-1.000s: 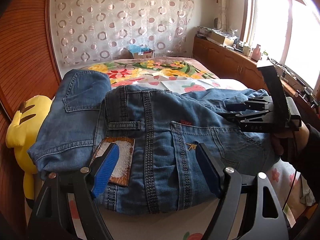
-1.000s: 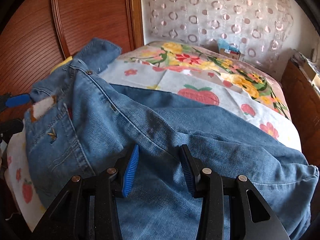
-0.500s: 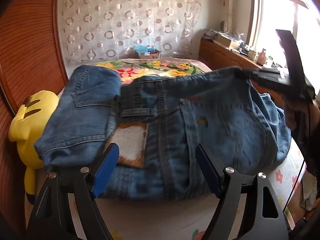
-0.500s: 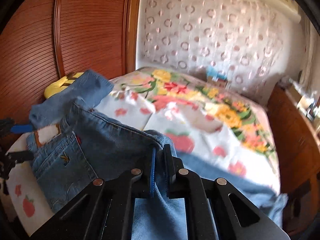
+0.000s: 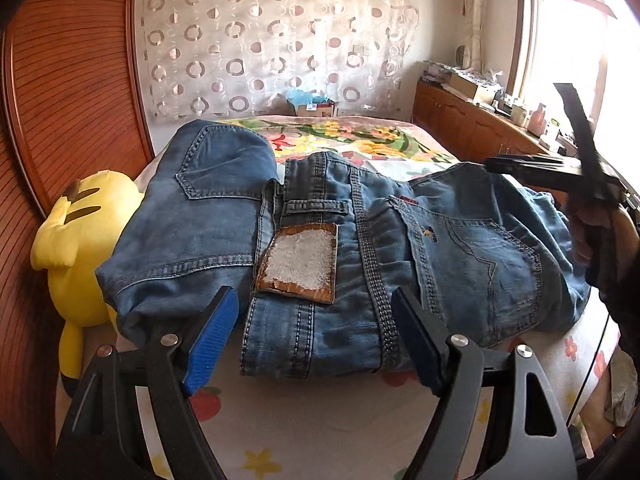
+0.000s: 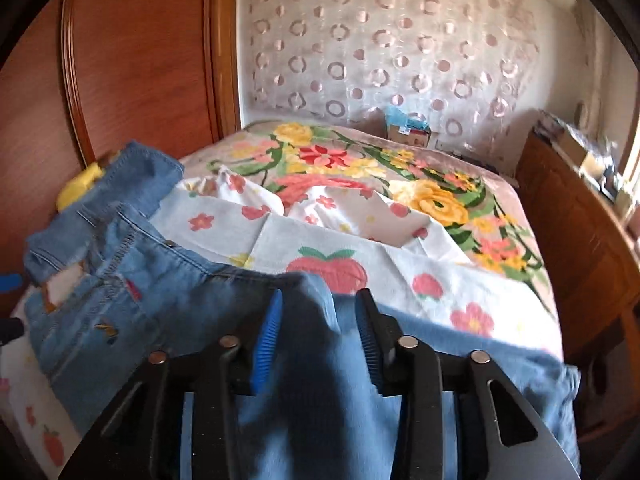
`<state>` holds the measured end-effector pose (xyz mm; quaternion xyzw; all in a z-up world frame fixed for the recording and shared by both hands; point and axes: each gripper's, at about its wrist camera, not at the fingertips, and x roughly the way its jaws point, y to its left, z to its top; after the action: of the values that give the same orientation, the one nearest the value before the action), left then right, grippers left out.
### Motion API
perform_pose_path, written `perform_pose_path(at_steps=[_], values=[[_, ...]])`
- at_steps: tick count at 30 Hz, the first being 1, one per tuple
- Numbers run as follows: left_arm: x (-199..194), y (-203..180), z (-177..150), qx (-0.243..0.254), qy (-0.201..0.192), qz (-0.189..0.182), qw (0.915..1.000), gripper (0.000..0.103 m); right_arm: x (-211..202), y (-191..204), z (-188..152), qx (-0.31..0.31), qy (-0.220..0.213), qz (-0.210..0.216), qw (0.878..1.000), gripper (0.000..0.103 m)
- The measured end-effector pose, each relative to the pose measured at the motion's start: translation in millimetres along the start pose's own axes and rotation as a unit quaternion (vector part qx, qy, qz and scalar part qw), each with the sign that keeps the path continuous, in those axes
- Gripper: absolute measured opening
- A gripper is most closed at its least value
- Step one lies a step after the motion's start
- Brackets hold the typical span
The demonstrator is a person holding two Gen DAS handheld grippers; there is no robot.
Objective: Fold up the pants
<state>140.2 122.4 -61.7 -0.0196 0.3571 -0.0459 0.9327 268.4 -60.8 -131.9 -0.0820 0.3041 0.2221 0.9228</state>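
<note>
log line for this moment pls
left gripper open over jeans | right gripper just opening, jeans fold between jaws

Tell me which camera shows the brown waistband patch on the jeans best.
The left wrist view: the patch lies whole, sharp and near centre on the jeans. In the right wrist view it sits blurred and partly hidden at the left edge.

Wooden headboard (image 5: 72, 92), circle-patterned curtain (image 5: 276, 36), bright window (image 5: 568, 52), low cabinets (image 5: 468, 128).
</note>
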Motion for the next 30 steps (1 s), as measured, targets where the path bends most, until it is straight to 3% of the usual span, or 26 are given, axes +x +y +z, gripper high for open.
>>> perform_pose_path(at_steps=[7,12,14,17,21,30], values=[[-2.1,-5.7,-0.9,0.003,-0.001,0.0,1.0,0.08,-58.5,-20.1,-51.5,0.026,-0.025,0.03,0.999,0.041],[-2.0,-8.6,-2.2,0.005,-0.001,0.001,1.0,0.08,-90.8,-31.2,-88.1,0.03,-0.022,0.031,0.999,0.041],[-1.7,-10.1,-3.2,0.006,-0.001,0.001,1.0,0.08,-97.8,-30.0,-98.8,0.026,-0.017,0.022,0.999,0.046],[-1.5,-13.2,-5.1,0.008,0.0,0.003,1.0,0.08,-111.7,-27.1,-106.3,0.031,-0.019,0.025,0.999,0.05],[-2.0,-13.4,-8.3,0.011,-0.002,0.007,0.9999,0.08,-120.2,-26.0,-109.6,0.051,-0.004,0.063,0.997,0.053],[-0.1,6.8,-17.4,-0.009,-0.002,0.019,0.9998,0.071,-124.4,-14.6,-120.7,0.026,0.011,0.053,0.998,0.053]])
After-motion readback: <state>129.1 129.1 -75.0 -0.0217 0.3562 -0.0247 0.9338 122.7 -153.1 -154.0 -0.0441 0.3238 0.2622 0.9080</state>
